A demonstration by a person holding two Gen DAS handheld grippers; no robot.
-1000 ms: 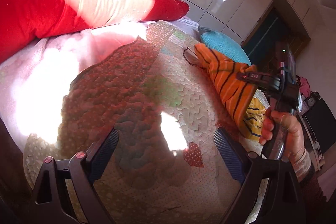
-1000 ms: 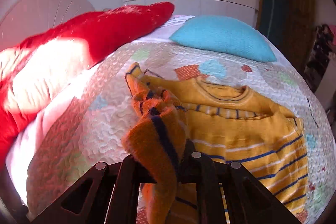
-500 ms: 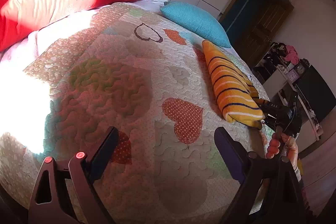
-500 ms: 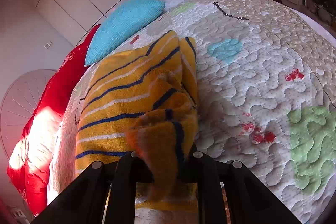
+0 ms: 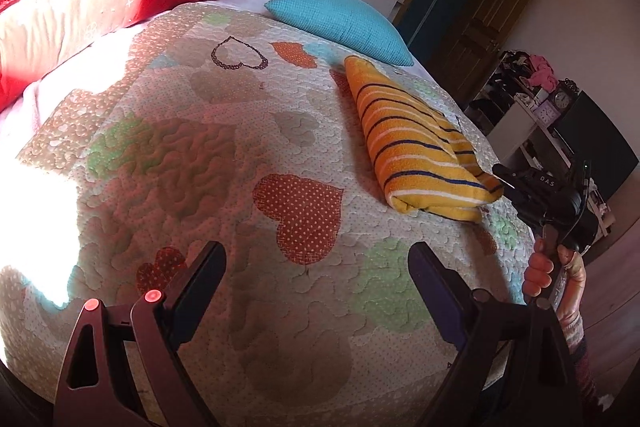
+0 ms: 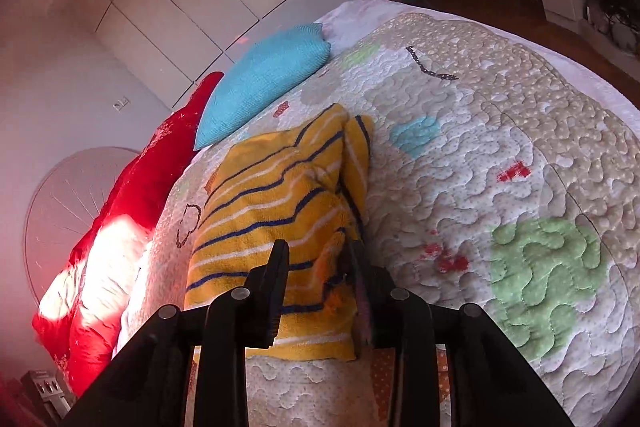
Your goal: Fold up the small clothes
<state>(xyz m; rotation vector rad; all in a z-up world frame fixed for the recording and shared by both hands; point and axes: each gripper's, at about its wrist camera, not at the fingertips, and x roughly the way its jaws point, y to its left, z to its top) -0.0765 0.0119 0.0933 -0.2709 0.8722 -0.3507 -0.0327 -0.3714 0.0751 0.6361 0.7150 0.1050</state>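
One folded yellow striped sweater (image 5: 416, 151) lies on the bed's heart-patterned quilt (image 5: 224, 163), near a teal pillow (image 5: 340, 17). We see the right claw (image 6: 318, 255) parted around its near edge (not clamped); the left claw (image 5: 316, 279) gapes wide, holding nothing.

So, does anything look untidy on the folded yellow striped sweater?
Yes. The yellow striped sweater is folded unevenly: one flap sticks out along its right edge, and the corner beside the right gripper is bunched.
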